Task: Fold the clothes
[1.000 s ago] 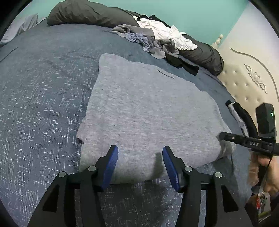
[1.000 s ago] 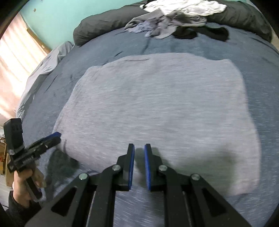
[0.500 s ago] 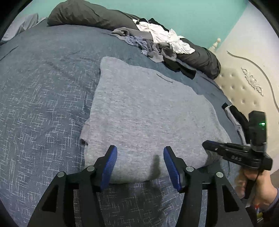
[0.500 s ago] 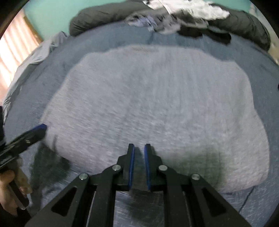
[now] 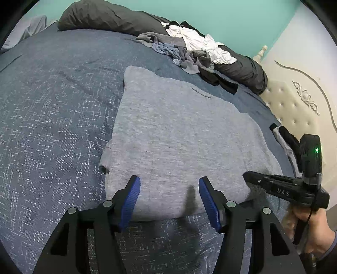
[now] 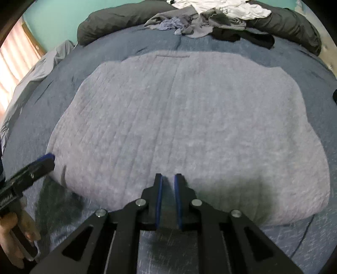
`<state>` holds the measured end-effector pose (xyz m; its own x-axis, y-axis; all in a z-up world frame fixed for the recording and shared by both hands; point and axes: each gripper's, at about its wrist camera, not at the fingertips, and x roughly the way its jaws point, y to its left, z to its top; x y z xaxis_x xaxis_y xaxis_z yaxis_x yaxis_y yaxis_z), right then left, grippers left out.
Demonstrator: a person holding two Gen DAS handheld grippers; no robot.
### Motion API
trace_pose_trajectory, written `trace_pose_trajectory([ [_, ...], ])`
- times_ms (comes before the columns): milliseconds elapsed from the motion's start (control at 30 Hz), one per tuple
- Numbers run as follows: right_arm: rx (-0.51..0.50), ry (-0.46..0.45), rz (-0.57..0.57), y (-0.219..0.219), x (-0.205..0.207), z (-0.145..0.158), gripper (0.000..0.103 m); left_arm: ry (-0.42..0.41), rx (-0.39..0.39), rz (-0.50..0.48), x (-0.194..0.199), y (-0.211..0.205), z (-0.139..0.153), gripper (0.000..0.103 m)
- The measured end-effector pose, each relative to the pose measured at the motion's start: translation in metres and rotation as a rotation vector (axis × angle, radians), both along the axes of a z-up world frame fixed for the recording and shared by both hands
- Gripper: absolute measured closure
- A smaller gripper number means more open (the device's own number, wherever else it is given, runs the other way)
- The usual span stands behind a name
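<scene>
Blue bedspread (image 5: 52, 118) carries my folded grey sweater (image 5: 179, 134). Left tongs (image 5: 168, 198) are opening, nothing between; right tongs (image 6: 168, 201), marked "DAS", sit nearly pressed together, pinching nothing.

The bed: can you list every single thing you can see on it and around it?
grey garment: one, light grey, spread flat mid-bed
bedspread: one, blue with white flecks, covering the bed
clothes pile: one heap, white, grey, blue and black, far end of the bed
dark duvet: one, charcoal, bunched along the far edge
headboard: one, cream, tufted, at the right in the left view
wall: teal, behind the bed
curtain: pale, lit, at the left in the right view
left tool: black with blue pads, jaws opening, nothing between them, at the garment's near edge
right tool: black with blue pads, nearly shut, empty, at the garment's near edge
</scene>
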<state>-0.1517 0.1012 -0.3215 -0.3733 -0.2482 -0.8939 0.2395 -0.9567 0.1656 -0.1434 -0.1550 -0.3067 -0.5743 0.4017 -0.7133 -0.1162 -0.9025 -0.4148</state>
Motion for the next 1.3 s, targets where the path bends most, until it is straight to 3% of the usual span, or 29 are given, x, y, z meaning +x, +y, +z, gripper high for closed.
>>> trace_pose_trajectory([
  [100,0.006,-0.009,-0.001,-0.004,0.000,-0.012,0.092,-0.004,0.005,0.004,0.000,-0.002,-0.001,0.040],
  [233,0.035,0.007,0.017,-0.007,0.001,-0.010,0.092,0.004,0.008,0.010,0.001,-0.005,0.002,0.040],
  [367,-0.007,0.023,-0.009,0.002,-0.008,0.005,0.092,0.003,0.004,0.031,0.001,-0.012,0.001,0.038],
  [533,0.048,0.020,0.010,-0.004,-0.008,-0.013,0.092,-0.003,0.012,0.051,-0.001,-0.018,-0.001,0.035],
  [633,0.039,0.024,0.009,-0.008,-0.017,-0.004,0.093,-0.004,0.009,0.050,-0.001,-0.018,-0.001,0.035],
  [1300,0.109,-0.046,-0.017,0.001,-0.164,-0.001,0.093,-0.022,0.023,0.075,-0.003,-0.035,-0.011,0.034],
])
